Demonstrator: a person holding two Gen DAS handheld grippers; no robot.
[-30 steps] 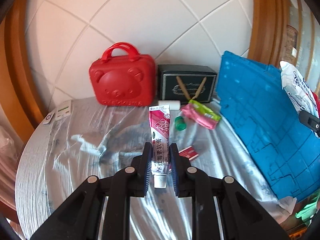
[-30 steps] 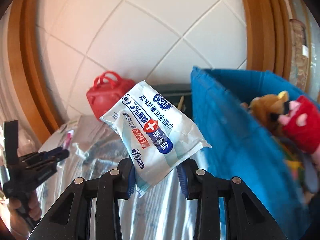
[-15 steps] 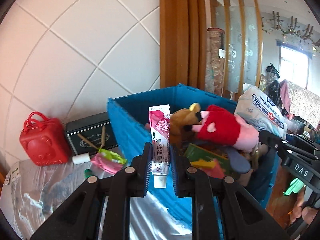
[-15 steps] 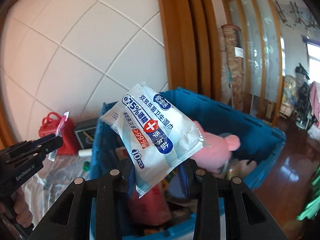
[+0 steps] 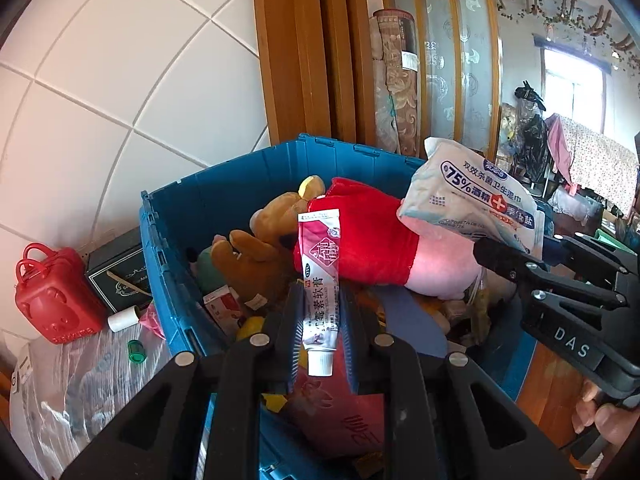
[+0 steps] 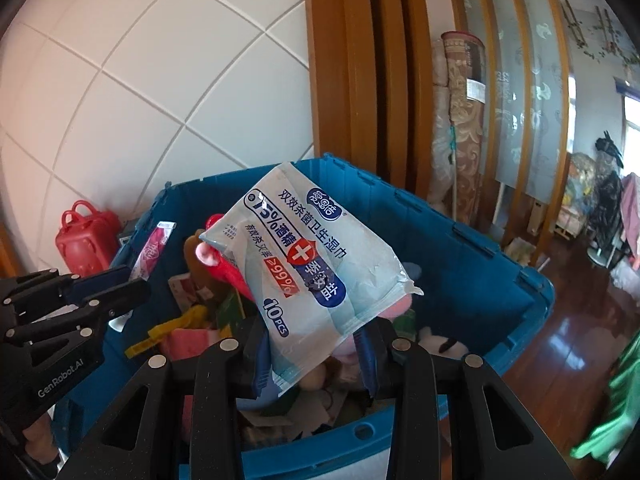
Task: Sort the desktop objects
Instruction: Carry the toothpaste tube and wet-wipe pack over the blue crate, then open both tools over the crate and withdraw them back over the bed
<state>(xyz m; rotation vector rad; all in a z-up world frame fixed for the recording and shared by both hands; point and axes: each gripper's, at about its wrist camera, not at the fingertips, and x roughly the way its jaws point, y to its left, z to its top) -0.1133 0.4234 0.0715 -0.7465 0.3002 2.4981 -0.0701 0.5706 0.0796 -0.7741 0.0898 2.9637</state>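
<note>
Ointment tube (image 5: pixel 319 280) clamped in left gripper (image 5: pixel 320 334), wipes pack (image 6: pixel 310 268) in right gripper (image 6: pixel 316 354), both over filled blue bin (image 6: pixel 472 268); release pending, items left on bench (image 5: pixel 80 364).

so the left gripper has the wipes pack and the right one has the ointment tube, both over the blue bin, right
Not quite: they are swapped. The left gripper is shut on the ointment tube, as the left wrist view shows, and the right gripper is shut on the wipes pack, as the right wrist view shows. Both are over the blue bin.
</note>
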